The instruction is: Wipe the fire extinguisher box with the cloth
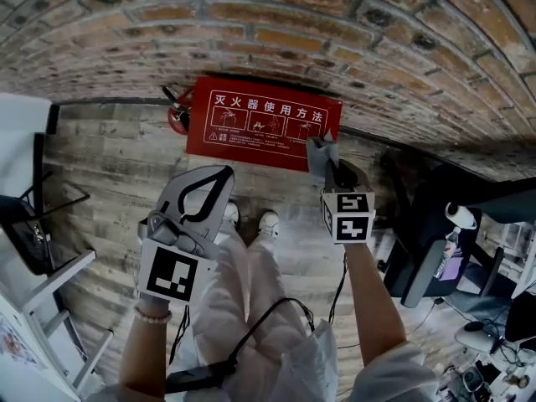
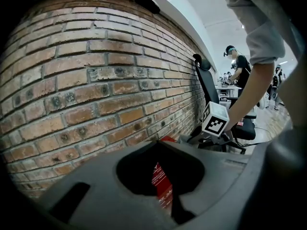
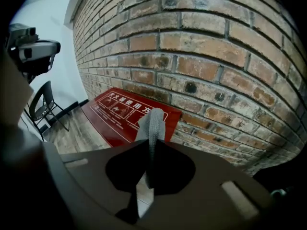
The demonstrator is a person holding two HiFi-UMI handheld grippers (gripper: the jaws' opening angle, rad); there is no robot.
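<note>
Task looks barely begun, judging from how things lie. The red rectangular fire extinguisher box with white printed instructions (image 1: 264,124) lies flat on the grey wooden plank floor (image 1: 109,166), its back edge against the brown brick wall (image 1: 335,40). The right claw (image 1: 329,167) pinches a folded grey cloth (image 1: 322,154), which sits over the box's right end. I can't tell if the cloth touches the lid. No wiped streak or wet patch shows on the red surface, so the whole top is probably left to do, right to left. The left claw (image 1: 224,172) is pressed together on nothing and is held over the floor, short of the box's front edge and apart from it.

View differences:
- The head view alone gives the whole layout: box, both claws, the person's white trousers and shoes, and a dark office chair (image 1: 419,249) at right.
- The right gripper view shows the cloth (image 3: 153,123) standing up out of the right claw (image 3: 151,145), with the box (image 3: 115,111) beyond it and its lid print clearer.
- The left gripper view shows the left claw (image 2: 163,143) tips meeting, and only a sliver of box (image 2: 162,178) through the slit. It also shows people far off at right, which the other views don't.
</note>
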